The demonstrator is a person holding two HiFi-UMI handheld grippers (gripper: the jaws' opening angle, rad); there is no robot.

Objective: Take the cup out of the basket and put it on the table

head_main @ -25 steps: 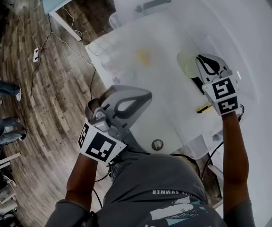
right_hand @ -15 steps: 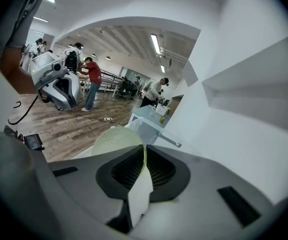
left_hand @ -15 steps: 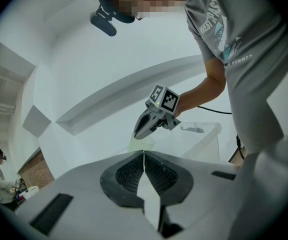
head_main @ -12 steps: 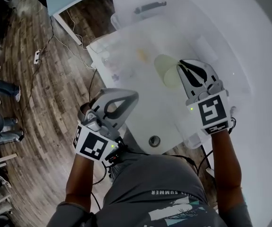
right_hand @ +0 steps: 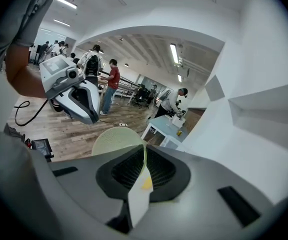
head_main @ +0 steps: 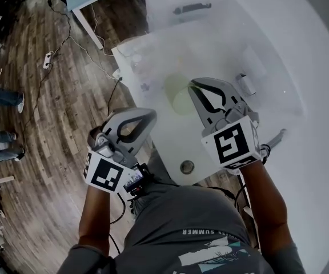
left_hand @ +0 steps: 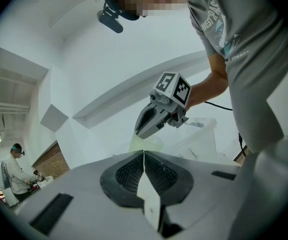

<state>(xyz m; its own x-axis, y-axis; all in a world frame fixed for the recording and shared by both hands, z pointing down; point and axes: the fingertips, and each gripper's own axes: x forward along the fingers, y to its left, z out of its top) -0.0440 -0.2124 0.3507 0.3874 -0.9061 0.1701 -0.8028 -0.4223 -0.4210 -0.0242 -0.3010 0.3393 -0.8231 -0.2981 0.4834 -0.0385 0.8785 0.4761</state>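
A pale yellow-green cup (head_main: pixel 177 93) hangs over the white table (head_main: pixel 164 147), near its left part. My right gripper (head_main: pixel 195 85) is shut on the cup's rim. In the right gripper view the thin rim of the cup (right_hand: pixel 118 140) runs between the closed jaws of my right gripper (right_hand: pixel 144 150). My left gripper (head_main: pixel 149 115) hovers off the table's left edge, shut with nothing in it. The left gripper (left_hand: pixel 144 154) looks at the right gripper (left_hand: pixel 160 115) and the cup (left_hand: pixel 145 143) below it. The translucent basket (left_hand: pixel 206 133) is washed out by glare.
A round hole (head_main: pixel 187 166) sits in the table near its front edge. A small white object (head_main: pixel 245 85) lies to the right of my right gripper. A dark handle-like piece (head_main: pixel 193 7) lies at the far side. Wooden floor with cables (head_main: pixel 56 50) is to the left; people stand far off.
My right gripper has carried the cup from the right side of the table leftward and nearer to me. The left gripper has drifted slightly toward me and stayed shut.
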